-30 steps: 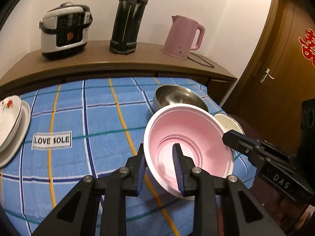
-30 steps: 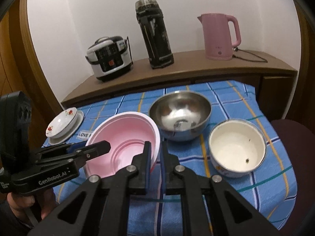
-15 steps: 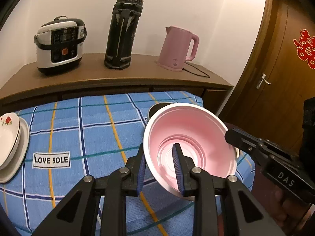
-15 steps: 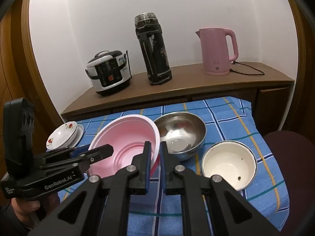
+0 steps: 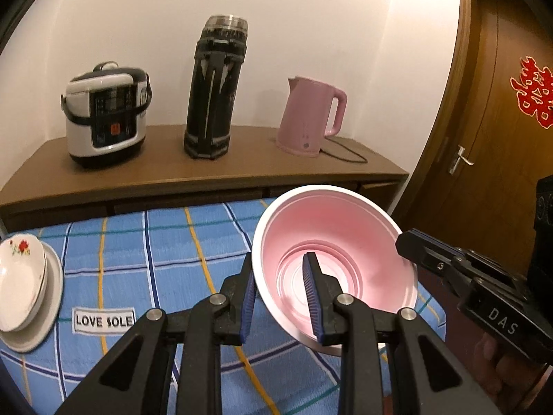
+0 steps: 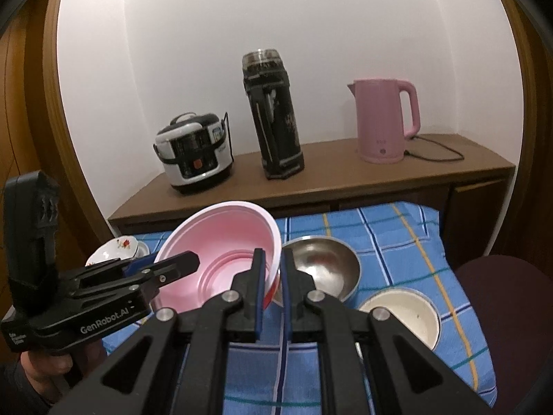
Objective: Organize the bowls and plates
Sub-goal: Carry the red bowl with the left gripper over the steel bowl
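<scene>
A home dining corner: a wooden sideboard against a white wall carries a rice cooker, a tall black thermos and a pink electric kettle. A blue plaid tablecloth covers the desk, beside a wooden door with a red paper-cut decoration.

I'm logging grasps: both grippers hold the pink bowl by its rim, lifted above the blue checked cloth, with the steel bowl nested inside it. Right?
Not quite. The pink bowl holds nothing; the right wrist view shows the steel bowl on the blue checked cloth beside it. The rest stands: left gripper and right gripper both clamp its rim, lifted.
</scene>
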`<state>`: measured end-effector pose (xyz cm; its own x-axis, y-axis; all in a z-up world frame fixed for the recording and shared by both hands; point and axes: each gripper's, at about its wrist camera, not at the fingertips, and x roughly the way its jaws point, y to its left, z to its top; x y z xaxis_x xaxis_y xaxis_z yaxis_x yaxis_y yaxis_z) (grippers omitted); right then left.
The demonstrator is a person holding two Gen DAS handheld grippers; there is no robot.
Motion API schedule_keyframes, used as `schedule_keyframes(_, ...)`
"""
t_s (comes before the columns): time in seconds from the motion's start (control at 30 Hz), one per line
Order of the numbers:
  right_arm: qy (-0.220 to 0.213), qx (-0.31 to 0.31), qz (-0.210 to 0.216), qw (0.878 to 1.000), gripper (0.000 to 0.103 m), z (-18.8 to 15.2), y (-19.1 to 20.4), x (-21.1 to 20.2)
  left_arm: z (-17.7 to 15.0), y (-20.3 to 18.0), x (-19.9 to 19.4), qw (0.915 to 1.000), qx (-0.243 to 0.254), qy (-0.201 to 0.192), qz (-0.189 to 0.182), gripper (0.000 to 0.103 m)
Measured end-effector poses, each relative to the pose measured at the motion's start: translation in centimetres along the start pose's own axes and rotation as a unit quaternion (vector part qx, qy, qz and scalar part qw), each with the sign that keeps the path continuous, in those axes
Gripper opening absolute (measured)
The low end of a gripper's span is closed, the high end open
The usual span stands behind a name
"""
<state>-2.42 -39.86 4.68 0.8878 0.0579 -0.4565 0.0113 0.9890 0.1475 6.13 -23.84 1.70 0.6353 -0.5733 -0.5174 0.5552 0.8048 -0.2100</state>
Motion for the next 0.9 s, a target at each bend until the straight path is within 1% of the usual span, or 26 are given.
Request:
schedule_keyframes(0.37, -0.020, -0.015, -0.015, 1.000, 0.009, 2.2, 0.4, 0.3, 2.1, 0.0, -0.5, 0.9996, 0.009, -0.026, -0.006, 0.029)
schedule_keyframes(0.63, -0.011, -0.013, -0.041, 0.999, 0.009, 3.8, -1.1, 1.5, 3.4, -0.4, 1.7, 0.9995, 0.007, 0.001, -0.032, 0.029)
schedule_keyframes(0.9, -0.005, -0.003, -0.059, 0.998, 0.009, 4.6, -2.4, 2.8, 4.1, -0.9, 3.6, 0.9991, 0.010, -0.005, -0.040, 0.029)
